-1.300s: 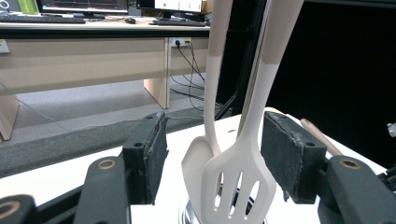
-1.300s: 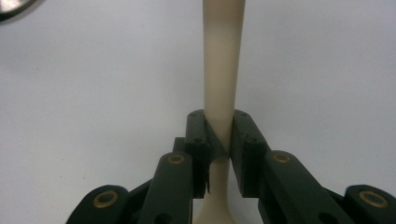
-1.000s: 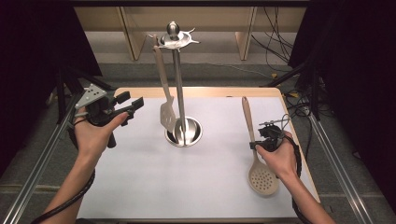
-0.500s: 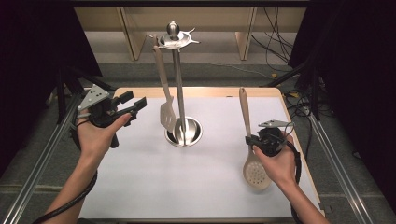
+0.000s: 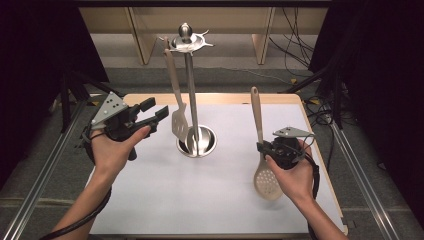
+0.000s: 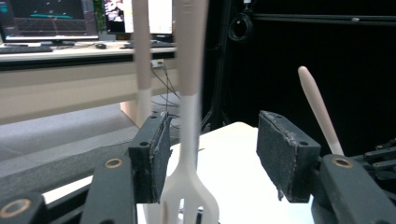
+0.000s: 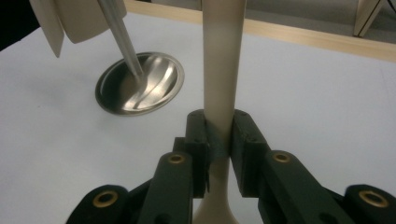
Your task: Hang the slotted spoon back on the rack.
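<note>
Right claw point(image 5: 260, 146) pinching the beige skimmer point(image 5: 263, 180) on its handle, just above the perforated bowl; right gripper view confirms both pads clamped on the stem. Skimmer sits lower right of the high view, handle pointing up-frame, bowl low over the white counter point(image 5: 165, 200) — touching or not, can't tell. Left claw point(image 5: 155, 111) spread, holding nothing, mid-left of frame, aimed at the slotted turner point(image 5: 179, 122) hanging from the steel rack point(image 5: 192, 90) at centre. Left gripper view: turner point(image 6: 189, 140) sits ahead between the spread pads, probably not touching either one.
</note>
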